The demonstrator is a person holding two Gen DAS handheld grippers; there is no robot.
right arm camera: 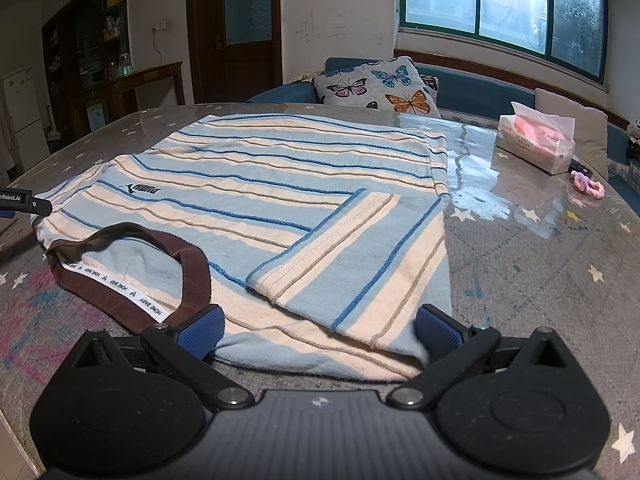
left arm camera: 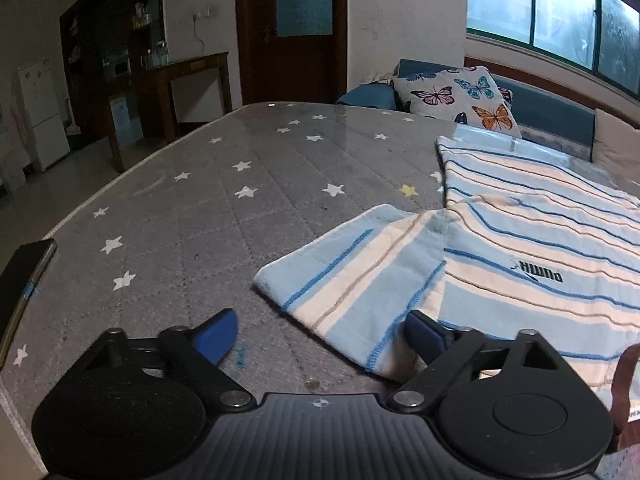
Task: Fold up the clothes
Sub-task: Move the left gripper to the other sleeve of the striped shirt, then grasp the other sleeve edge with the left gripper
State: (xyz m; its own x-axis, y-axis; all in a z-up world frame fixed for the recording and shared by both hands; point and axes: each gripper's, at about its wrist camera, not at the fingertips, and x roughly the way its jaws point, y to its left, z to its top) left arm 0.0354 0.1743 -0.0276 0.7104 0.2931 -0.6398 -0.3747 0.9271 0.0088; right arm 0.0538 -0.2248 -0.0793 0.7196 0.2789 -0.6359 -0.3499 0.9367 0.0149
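Striped shirt flat between open right claw tips

I see both feeds dim and cool-toned; daylight enters only through the window, which is blown out near its top; the clear table cover throws back a pale glare beneath it; the far shelves sink into murk; fisheye bending curves the table edge, and the corners vignette to black; I find the nearest parts slightly soft.
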